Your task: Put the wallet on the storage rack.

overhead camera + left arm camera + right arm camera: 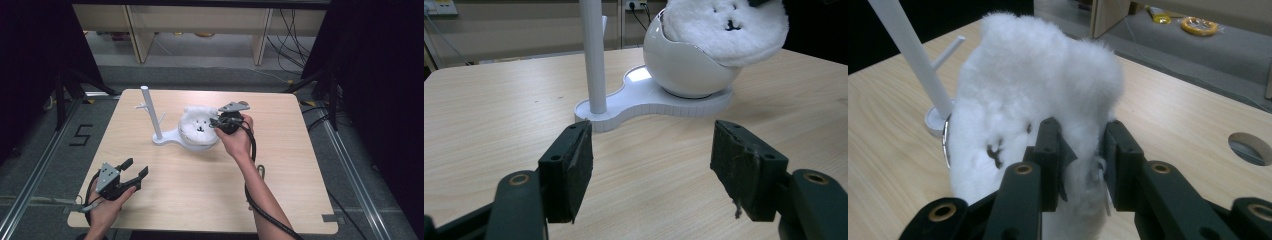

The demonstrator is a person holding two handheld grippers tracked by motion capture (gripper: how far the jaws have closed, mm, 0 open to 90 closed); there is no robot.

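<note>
I see a pale wood-grain desk (200, 175). On it the stand (159, 137) is plain white, pole and base alike, and its round bowl (684, 70) is glossy white. The fluffy toy (199, 122) is white too, with small black marks for eyes and mouth. My left tongs (136, 169) and right tongs (1080, 160) are black, with brass-coloured rivets, and each carries a grey plate. The floor (65, 145) is grey with a black "5".
</note>
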